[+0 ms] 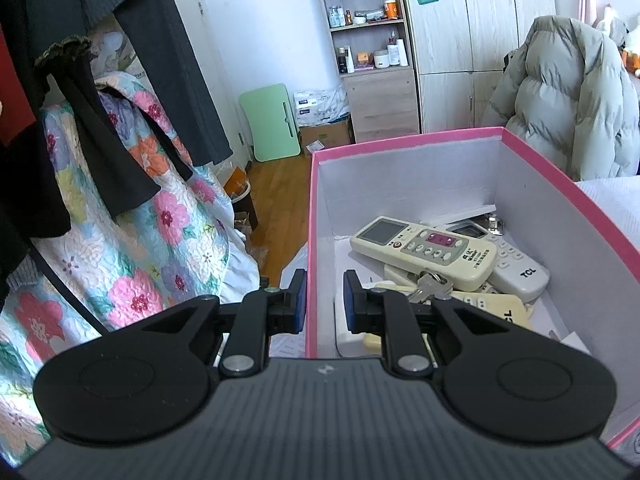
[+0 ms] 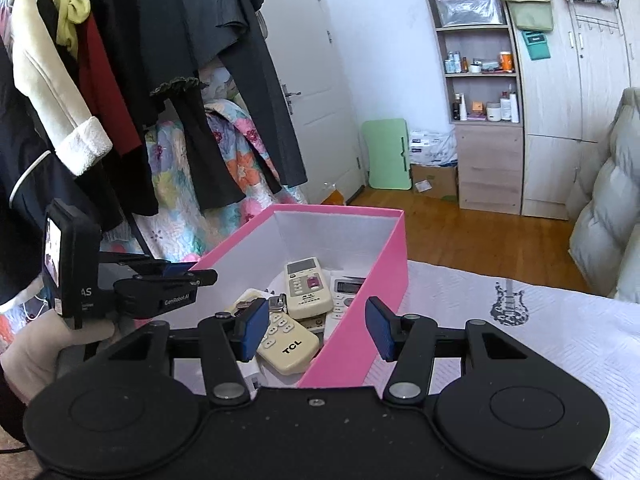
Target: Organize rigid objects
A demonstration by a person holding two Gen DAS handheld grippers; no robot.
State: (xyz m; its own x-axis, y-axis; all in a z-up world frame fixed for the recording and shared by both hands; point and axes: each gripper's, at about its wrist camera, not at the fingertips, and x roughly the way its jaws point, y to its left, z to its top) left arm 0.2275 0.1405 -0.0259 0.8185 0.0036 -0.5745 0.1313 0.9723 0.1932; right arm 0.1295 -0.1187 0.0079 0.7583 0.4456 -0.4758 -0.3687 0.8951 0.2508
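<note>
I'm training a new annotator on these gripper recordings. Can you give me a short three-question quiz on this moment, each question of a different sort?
1. True or false: the left gripper has one finger on each side of the pink box wall.
2. Multiple choice: what lies on top of the remotes near the box's front? A) a spoon B) a bunch of keys C) a phone
3. Fill in: the beige remote nearest the right gripper bears the letters ___.

Key: 1 true; 2 B; 3 TCL
</note>
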